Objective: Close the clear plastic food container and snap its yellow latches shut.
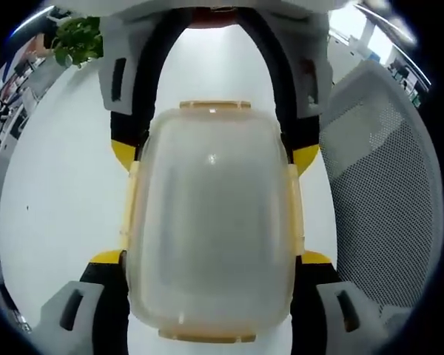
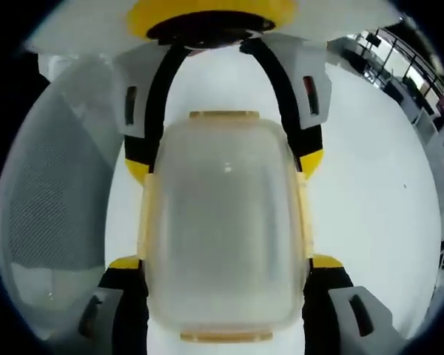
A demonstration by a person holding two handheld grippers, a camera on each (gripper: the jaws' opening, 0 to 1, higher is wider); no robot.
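Observation:
The clear frosted food container (image 1: 211, 222) (image 2: 226, 229) lies on the white table (image 1: 59, 200) with its broad domed face toward both cameras. Yellow latches run along its long sides (image 1: 131, 203), and one sits at each end (image 1: 214, 106). My left gripper (image 1: 211, 259) straddles the near end, its yellow-tipped fingers (image 1: 107, 257) touching both sides. My right gripper (image 1: 214, 154) comes in from the opposite end and clasps the far part the same way. In the right gripper view its own tips (image 2: 226, 262) flank the container, with the left gripper (image 2: 226, 164) above.
A grey mesh chair back (image 1: 385, 200) (image 2: 52, 200) stands close beside the table. A green plant (image 1: 78, 41) sits at the far left edge. The white tabletop (image 2: 370, 192) spreads out on the other side of the container.

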